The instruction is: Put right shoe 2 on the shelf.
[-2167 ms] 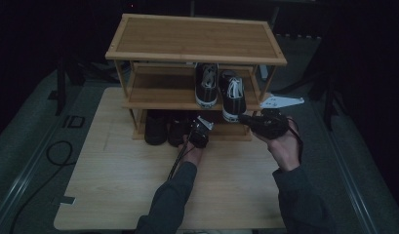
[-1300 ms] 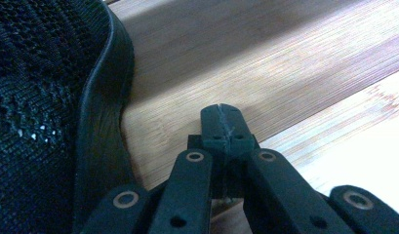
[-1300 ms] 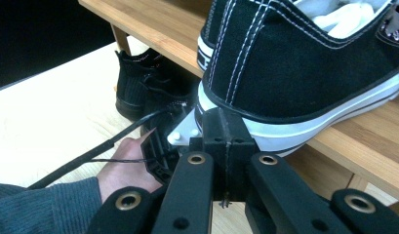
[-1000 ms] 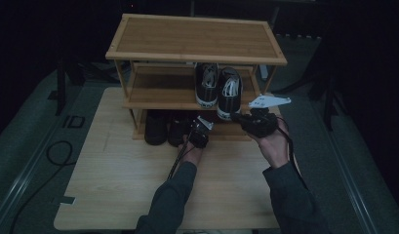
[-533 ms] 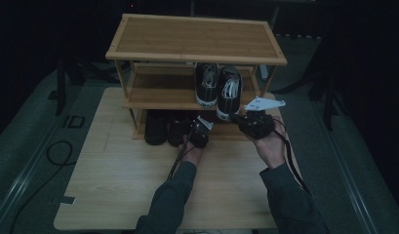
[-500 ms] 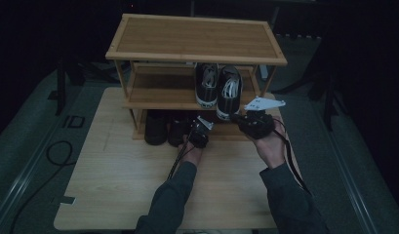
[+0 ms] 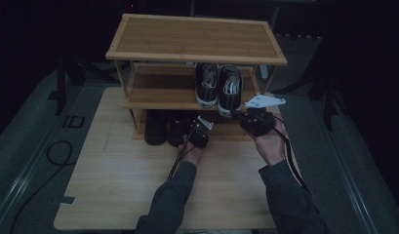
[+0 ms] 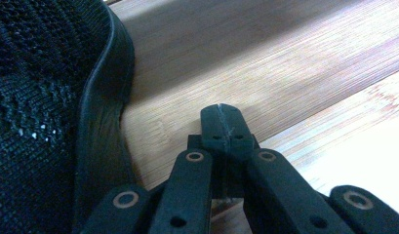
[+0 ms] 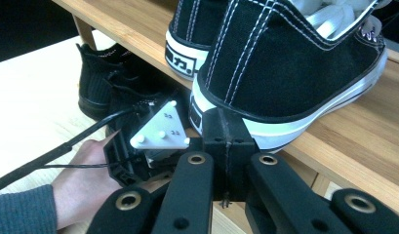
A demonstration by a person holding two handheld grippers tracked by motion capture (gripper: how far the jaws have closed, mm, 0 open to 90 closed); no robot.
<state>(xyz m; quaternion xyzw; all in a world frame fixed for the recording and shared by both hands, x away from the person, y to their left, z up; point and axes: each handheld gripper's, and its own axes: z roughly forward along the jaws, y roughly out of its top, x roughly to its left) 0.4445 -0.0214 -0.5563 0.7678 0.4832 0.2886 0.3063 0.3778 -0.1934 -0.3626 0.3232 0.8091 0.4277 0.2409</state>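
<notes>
The right claw (image 9: pixel 226 146) is sitting closed and empty, its joined tips pressing at the white heel of the right black canvas sneaker (image 9: pixel 304 63) on the middle shelf (image 7: pixel 158 100) of the bamboo shoe rack (image 7: pixel 197 36). That sneaker is standing heel-out just beside its partner, the left canvas sneaker (image 7: pixel 207 83), at the right end of the shelf, and its heel is overhanging the near edge slightly. The risk here, as I judge it, is that a closed-tip push applied off-centre is going to twist the shoe, knocking it against its partner or tipping it sideways instead of sliding it farther in.

The left claw (image 8: pixel 225 131) is also closed on nothing, resting low on the bottom shelf (image 8: pixel 265 63) just beside a black mesh shoe (image 8: pixel 46 112), close to its rubber edge; whether they are touching I cannot tell. Any careless sideways move there is likely to nudge that shoe out of line. The trailing cable (image 9: pixel 50 151) is lying near the left hand (image 9: pixel 85 180) and could snag.
</notes>
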